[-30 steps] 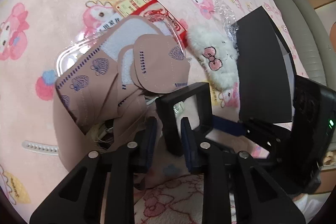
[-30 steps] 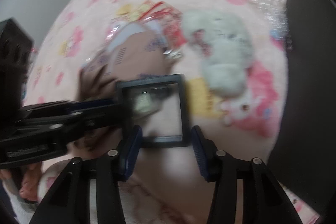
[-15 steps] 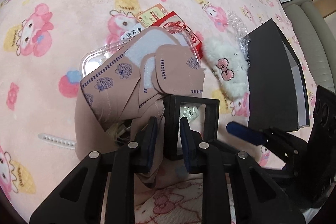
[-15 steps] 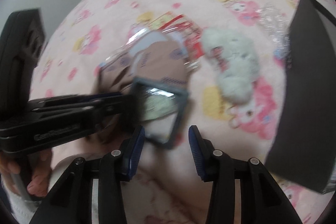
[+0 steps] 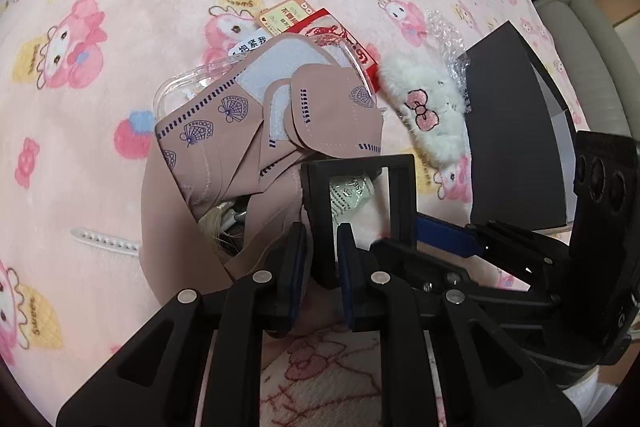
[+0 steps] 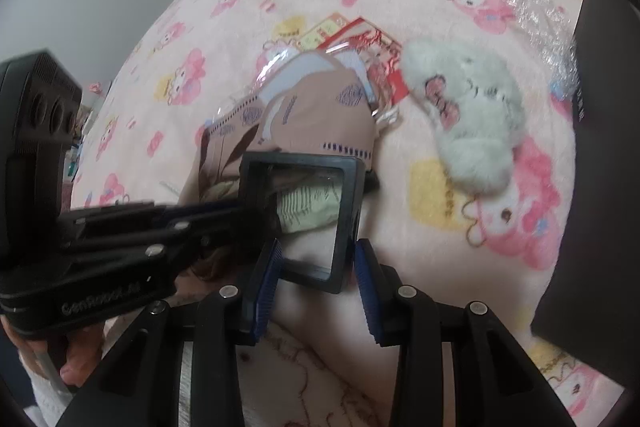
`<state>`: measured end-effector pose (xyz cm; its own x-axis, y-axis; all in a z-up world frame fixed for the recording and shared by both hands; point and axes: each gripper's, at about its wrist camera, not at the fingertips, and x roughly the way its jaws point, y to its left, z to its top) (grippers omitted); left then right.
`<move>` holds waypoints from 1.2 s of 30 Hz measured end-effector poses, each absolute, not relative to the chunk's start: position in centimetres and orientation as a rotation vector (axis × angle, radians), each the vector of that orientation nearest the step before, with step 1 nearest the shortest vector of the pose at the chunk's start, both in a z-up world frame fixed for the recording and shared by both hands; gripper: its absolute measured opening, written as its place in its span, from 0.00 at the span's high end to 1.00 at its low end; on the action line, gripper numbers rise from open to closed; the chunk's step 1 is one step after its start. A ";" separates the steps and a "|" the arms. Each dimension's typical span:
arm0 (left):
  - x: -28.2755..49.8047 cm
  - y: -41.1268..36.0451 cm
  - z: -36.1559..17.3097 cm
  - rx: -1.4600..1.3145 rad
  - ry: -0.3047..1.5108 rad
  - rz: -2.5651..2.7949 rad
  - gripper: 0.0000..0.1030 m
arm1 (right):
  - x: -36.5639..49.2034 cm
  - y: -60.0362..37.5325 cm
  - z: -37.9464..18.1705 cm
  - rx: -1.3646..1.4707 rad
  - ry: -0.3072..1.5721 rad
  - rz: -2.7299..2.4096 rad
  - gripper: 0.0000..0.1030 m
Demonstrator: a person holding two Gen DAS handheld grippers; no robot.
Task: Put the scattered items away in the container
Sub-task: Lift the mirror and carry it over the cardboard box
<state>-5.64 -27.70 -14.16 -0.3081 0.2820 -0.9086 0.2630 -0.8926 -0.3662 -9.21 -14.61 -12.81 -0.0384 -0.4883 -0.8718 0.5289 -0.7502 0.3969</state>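
A black square frame (image 5: 404, 187) with a clear window shows a pale green paper slip inside. My left gripper (image 5: 322, 263) is shut on the frame's left bar. In the right wrist view the frame (image 6: 304, 161) hangs between the blue pads of my right gripper (image 6: 316, 275), whose jaws are closing around its lower corner; the pads sit close beside its edges. A tan pouch (image 5: 208, 147) with fan prints and open flaps lies just behind the frame, with cords showing in its mouth.
On the pink cartoon blanket lie a white fluffy piece with a pink bow (image 5: 432, 115), a red packet (image 5: 340, 31), a clear plastic case (image 5: 176, 95), bubble wrap (image 5: 444, 39) and a white plastic strip (image 5: 104, 243). A black box (image 5: 516, 131) stands at the right.
The left jaws have pinched tighter on the frame. The right jaws have narrowed around it. The frame tilted briefly and now sits squarer between the right pads.
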 end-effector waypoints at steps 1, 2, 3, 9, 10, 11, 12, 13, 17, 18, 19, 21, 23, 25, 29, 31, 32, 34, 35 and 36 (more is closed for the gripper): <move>-5.8 -27.7 -14.5 -1.859 -0.735 2.419 0.86 | -9.4 -14.6 -13.0 1.552 0.036 -1.865 0.67; -5.9 -27.7 -14.5 -1.869 -0.733 2.422 0.86 | -9.6 -14.7 -13.2 1.563 0.034 -1.861 0.67; -5.8 -27.6 -14.2 -1.868 -0.715 2.440 0.86 | -9.6 -14.9 -13.4 1.566 0.039 -1.850 0.67; -4.5 -25.8 -10.7 -1.771 -0.685 2.511 0.87 | -8.6 -13.5 -10.3 1.485 0.039 -1.883 0.69; -4.2 -25.3 -9.9 -1.748 -0.680 2.524 0.87 | -8.4 -13.0 -9.6 1.470 0.030 -1.892 0.69; -4.0 -24.9 -9.3 -1.732 -0.677 2.531 0.87 | -8.2 -12.5 -8.8 1.455 0.016 -1.898 0.69; -3.7 -24.3 -8.6 -1.713 -0.676 2.535 0.87 | -7.9 -11.8 -8.0 1.439 0.000 -1.904 0.69; -3.5 -23.7 -8.0 -1.696 -0.677 2.537 0.87 | -7.7 -11.1 -7.2 1.426 -0.010 -1.913 0.69; -3.3 -20.5 -5.4 -1.628 -0.634 2.549 0.86 | -6.6 -7.7 -4.3 1.360 -0.046 -1.963 0.69; -3.3 -19.7 -4.7 -1.609 -0.622 2.551 0.86 | -6.4 -6.9 -3.6 1.348 -0.054 -1.977 0.69; -3.5 -18.6 -4.0 -1.586 -0.602 2.554 0.86 | -6.2 -5.7 -2.9 1.333 -0.061 -1.996 0.69; -4.1 -16.8 -3.2 -1.563 -0.562 2.553 0.86 | -6.0 -4.0 -1.8 1.308 -0.070 -2.028 0.69; -5.2 -14.5 -2.3 -1.549 -0.515 2.551 0.86 | -6.2 -1.7 -1.0 1.291 -0.091 -2.063 0.69; -6.3 -12.1 -1.5 -1.528 -0.464 2.548 0.86 | -6.5 0.2 -0.2 1.278 -0.110 -2.086 0.69; -7.8 -8.6 -0.6 -1.510 -0.403 2.539 0.83 | -7.6 4.1 0.8 1.254 -0.136 -2.134 0.69; -8.2 -7.4 -0.8 -1.516 -0.390 2.528 0.83 | -8.1 5.5 0.8 1.257 -0.157 -2.135 0.69; -8.3 -7.0 -1.1 -1.524 -0.393 2.519 0.83 | -8.4 6.1 0.6 1.261 -0.165 -2.134 0.69; -8.4 -6.6 -1.9 -1.558 -0.407 2.495 0.83 | -8.6 7.1 0.1 1.268 -0.174 -2.128 0.69; -8.3 -6.6 -2.3 -1.572 -0.413 2.486 0.83 | -8.6 7.3 -0.4 1.277 -0.181 -2.121 0.69; -8.2 -6.5 -2.6 -1.586 -0.416 2.478 0.83 | -8.6 7.5 -0.8 1.287 -0.190 -2.112 0.69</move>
<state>-8.24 -6.54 -2.57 -0.4202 0.2896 -0.8600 0.0073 -0.9466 -0.3224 -8.64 7.46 -0.85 -0.3073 -0.5939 -0.7436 0.4518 -0.7788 0.4352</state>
